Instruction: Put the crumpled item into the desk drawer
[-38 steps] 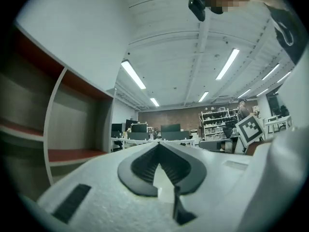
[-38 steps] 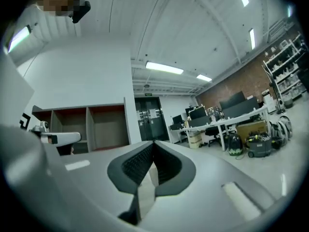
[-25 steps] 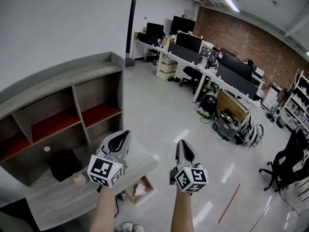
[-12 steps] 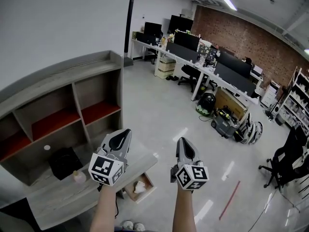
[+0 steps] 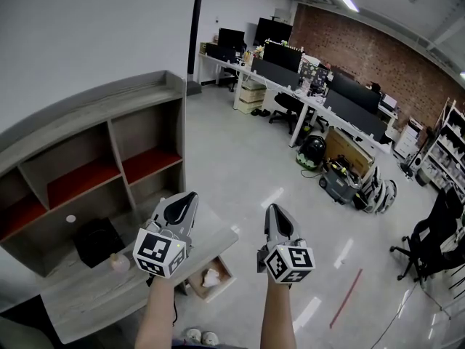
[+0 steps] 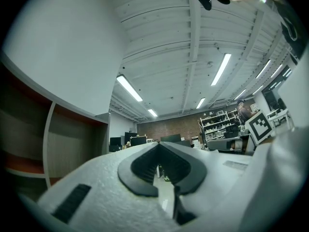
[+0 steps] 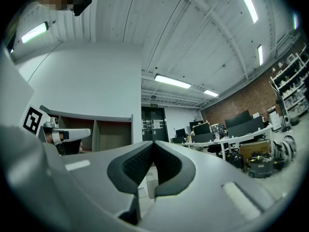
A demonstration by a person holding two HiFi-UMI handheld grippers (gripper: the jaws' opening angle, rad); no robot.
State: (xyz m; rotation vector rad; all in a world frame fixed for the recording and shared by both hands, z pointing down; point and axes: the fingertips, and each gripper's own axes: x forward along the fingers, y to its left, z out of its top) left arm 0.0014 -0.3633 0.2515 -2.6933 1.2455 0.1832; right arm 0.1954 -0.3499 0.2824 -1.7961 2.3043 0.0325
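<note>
Holding left gripper (image 5: 191, 197) and right gripper (image 5: 272, 209), both clamped shut and empty, above the desk (image 5: 87, 300); showing crumpled item (image 5: 211, 278) lying in the open drawer (image 5: 196, 294) below the desk; possibly snagging on closing, if protruding.

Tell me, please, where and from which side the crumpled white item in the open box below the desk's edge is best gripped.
Pinch the raised, bunched top of the crumpled white item, coming straight down from above. It lies inside an open-topped box, probably the drawer. The box walls close off the sides, and the item's loose folds should give the pads something to close on.
</note>
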